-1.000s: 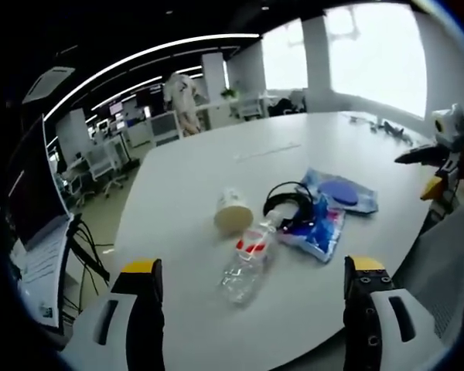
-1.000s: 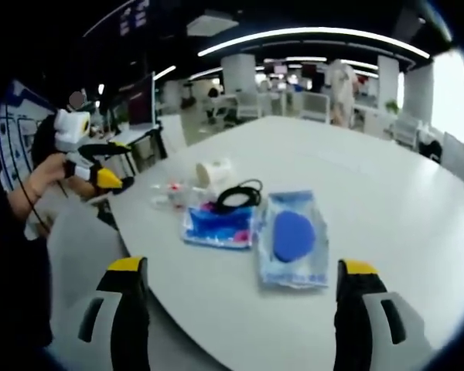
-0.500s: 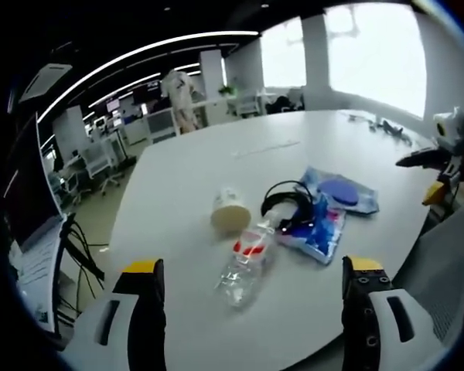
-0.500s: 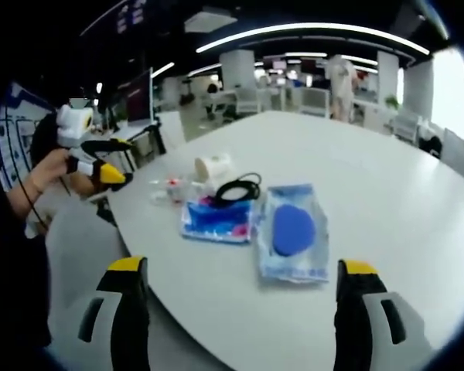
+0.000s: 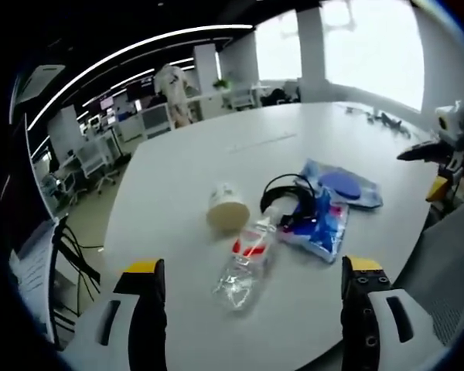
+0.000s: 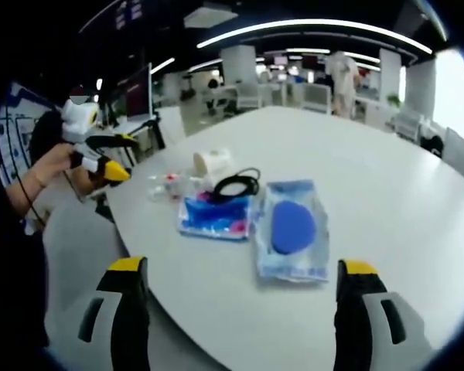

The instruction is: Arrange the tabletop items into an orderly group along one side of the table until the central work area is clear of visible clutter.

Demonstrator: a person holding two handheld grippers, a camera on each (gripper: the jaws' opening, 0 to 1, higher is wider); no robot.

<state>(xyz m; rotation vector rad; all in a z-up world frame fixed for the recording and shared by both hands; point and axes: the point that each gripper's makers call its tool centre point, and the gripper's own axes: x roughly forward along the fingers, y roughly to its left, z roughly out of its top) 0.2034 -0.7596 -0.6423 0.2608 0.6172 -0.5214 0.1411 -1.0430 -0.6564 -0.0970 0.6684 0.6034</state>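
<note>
An open-plan office with a dark ceiling crossed by long curved light strips (image 5: 139, 50). Bright windows (image 5: 371, 46) stand behind the large white rounded surface (image 5: 185, 170). White columns (image 6: 238, 66), desks and office chairs (image 6: 317, 97) fill the far floor. A monitor (image 6: 139, 97) stands on a side desk, and a person (image 5: 170, 93) stands far off.

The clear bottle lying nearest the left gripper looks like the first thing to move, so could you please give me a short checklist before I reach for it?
1. Left gripper open: ok, jaws wide apart.
2. Right gripper empty: ok, open, short of the table.
3. Clear bottle reachable: ok, lying on its side, in line between the left jaws.
4. Space around the bottle: not ok, paper cup and black cable crowd its cap end.
5. Cap closed: cannot tell.
6. Bare table for grouping: ok, open surface beyond the blue packets.
</note>
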